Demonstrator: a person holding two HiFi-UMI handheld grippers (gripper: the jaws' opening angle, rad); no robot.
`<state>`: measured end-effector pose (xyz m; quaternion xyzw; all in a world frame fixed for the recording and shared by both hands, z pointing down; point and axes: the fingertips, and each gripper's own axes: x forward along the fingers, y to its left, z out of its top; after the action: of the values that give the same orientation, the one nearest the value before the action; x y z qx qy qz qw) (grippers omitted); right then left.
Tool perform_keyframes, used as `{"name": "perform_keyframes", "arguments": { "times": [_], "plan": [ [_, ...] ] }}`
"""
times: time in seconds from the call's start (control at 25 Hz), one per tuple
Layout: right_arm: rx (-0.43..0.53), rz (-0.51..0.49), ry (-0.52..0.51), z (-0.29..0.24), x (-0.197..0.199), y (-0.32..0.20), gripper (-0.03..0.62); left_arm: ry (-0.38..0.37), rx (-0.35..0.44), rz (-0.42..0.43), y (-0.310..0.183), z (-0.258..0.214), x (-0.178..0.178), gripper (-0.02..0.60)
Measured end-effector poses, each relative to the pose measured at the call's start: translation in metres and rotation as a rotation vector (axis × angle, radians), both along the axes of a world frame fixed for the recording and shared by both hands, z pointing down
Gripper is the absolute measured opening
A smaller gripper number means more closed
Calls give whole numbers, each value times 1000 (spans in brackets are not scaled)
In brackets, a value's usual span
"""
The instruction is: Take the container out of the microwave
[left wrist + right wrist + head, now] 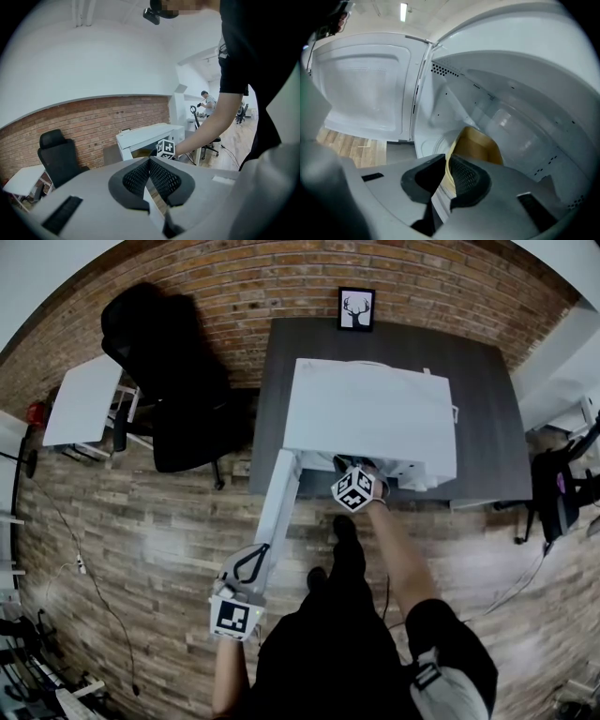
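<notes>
Dark surface [487, 399] carrying a white microwave [375, 418] at the centre of the frame. Its door [278, 498] swings toward the lower left. The left gripper [150, 165] pinches the door's edge, evidently to hold the cavity open. Inside, the tan, thin-walled container [480, 147] has its near rim clamped in the right gripper [446, 176], ready for withdrawal.

Your left gripper [246, 570] meets the near end of the white microwave's [375, 418] open door [279, 493]. Your right gripper [358, 482] reaches into its front. The microwave stands on 1 dark table [478, 381], with a black office chair [169, 381] to its left.
</notes>
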<state>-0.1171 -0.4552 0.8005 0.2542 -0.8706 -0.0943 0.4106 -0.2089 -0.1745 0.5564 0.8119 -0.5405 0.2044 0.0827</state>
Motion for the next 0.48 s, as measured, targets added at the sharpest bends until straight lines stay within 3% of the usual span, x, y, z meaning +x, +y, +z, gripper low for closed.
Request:
{"name": "perform_keyframes", "arguments": {
  "times": [0.48],
  "plan": [
    [17,3,6,-11,19,26,34,7,25,44,12,-5,15,2]
  ]
}}
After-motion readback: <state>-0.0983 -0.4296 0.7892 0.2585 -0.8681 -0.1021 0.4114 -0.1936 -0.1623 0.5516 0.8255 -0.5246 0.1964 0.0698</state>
